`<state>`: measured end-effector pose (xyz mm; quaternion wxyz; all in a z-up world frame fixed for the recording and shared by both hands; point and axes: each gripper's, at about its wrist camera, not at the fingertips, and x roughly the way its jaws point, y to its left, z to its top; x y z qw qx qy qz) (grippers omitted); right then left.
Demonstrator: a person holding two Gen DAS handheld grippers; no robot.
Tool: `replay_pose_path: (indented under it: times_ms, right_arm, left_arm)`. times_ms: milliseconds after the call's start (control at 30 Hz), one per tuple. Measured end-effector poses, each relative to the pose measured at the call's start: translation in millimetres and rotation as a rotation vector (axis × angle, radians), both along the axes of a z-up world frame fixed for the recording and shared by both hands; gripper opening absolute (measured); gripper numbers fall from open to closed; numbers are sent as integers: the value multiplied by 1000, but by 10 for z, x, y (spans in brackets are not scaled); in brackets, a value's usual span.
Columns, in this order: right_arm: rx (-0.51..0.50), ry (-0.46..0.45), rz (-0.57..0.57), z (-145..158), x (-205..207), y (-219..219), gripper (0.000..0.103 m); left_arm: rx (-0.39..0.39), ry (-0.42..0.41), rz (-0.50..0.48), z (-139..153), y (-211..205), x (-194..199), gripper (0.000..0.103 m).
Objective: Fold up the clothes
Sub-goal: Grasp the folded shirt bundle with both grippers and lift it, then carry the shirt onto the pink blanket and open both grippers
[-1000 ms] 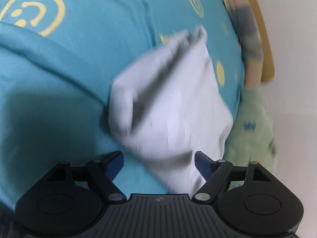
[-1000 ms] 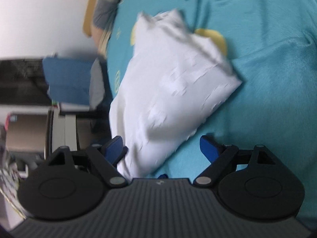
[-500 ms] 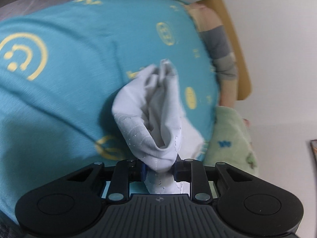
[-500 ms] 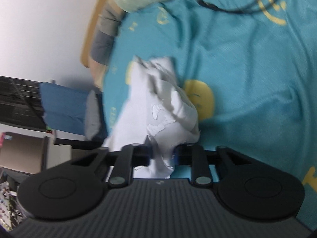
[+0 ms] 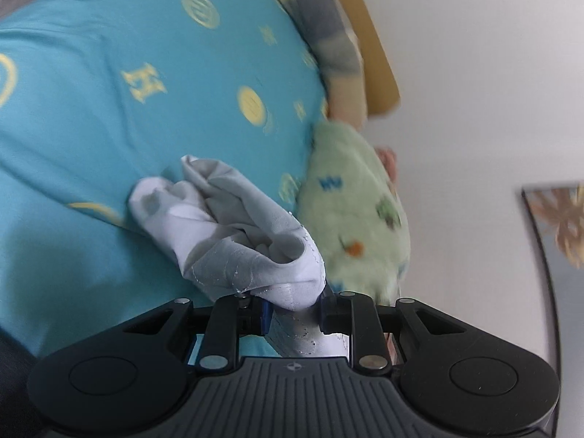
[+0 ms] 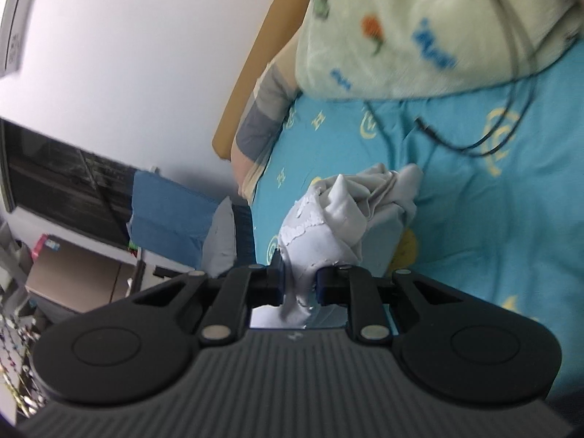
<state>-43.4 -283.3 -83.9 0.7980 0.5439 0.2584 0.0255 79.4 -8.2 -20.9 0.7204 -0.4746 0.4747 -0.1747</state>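
A white garment [image 5: 233,233] with a stitched edge hangs bunched over a teal bedspread [image 5: 109,84] printed with yellow marks. My left gripper [image 5: 294,308] is shut on one bunched end of it, the cloth pinched between the blue pads. In the right wrist view the same white garment [image 6: 339,219] sags in folds, and my right gripper [image 6: 299,284] is shut on its other end. The cloth is lifted off the teal bedspread [image 6: 492,200] between the two grippers.
A pale green printed blanket [image 5: 357,211] lies at the bed's end, seen too as the green blanket [image 6: 419,29]. A black cable [image 6: 474,138] runs over the spread. A striped pillow [image 5: 328,36] leans on a tan headboard [image 5: 376,54]. Beside the bed stand a blue cushion [image 6: 171,211] and boxes.
Both grippers stood open around the flat garment a second ago. They closed on its two ends and rose, so the cloth now hangs bunched above the bedspread.
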Motion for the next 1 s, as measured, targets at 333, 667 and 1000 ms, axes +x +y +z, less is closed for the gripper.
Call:
replay_pose_path:
  times_ms: [333, 667, 1000]
  right_arm:
    - [-150, 1, -182, 819, -115, -1483, 19]
    - [-559, -179, -481, 2112, -384, -2658, 19]
    - [-550, 147, -510, 585, -966, -2589, 19]
  left_arm:
    - [25, -140, -257, 781, -2044, 702, 24]
    - [-183, -433, -452, 1301, -3969, 1092, 25]
    - [107, -486, -664, -174, -4106, 212, 25]
